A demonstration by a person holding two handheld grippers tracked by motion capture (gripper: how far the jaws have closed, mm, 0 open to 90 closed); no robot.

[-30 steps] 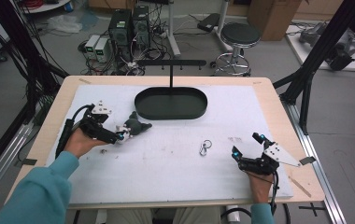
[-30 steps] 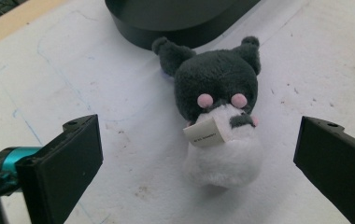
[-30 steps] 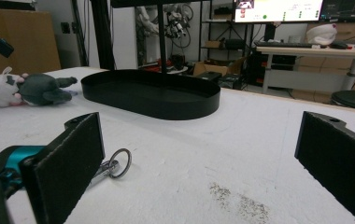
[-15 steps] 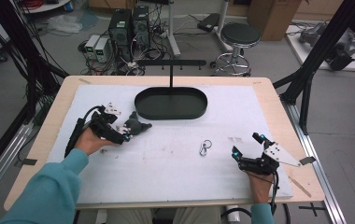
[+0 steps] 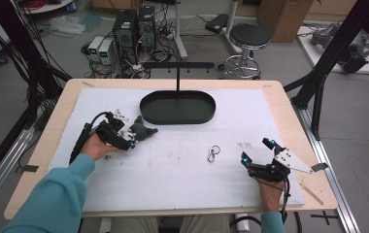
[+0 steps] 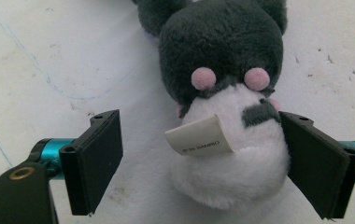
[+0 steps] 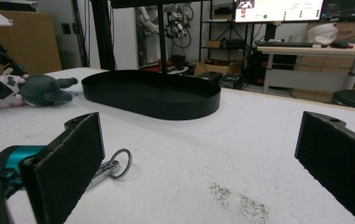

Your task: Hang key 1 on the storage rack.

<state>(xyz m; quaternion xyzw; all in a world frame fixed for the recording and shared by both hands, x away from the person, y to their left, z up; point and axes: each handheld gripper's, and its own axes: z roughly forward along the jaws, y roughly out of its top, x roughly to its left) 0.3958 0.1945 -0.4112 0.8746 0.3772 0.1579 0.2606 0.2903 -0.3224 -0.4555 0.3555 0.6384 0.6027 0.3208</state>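
Closing around the plush toy [image 6: 222, 107], the left gripper [image 5: 130, 141] has just been narrowing its jaws, which straddle the white lower body; one pad touches it, the other stands clear. The toy lies at nine o'clock of the black oval tray [image 5: 177, 108]. Best to centre first, avoiding the paper tag [image 6: 199, 139]. The right gripper [image 5: 253, 156] rests wide open, empty, near the key ring [image 5: 213, 154].

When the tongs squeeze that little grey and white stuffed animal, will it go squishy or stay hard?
Probably squishy: the stuffed animal is fluffy plush, so its white end, between the left tongs that have just been closing, should dent. It likely feels light for its size. It shouldn't slip much, since fuzz grips, but the head may droop. Its paper tag could bend.
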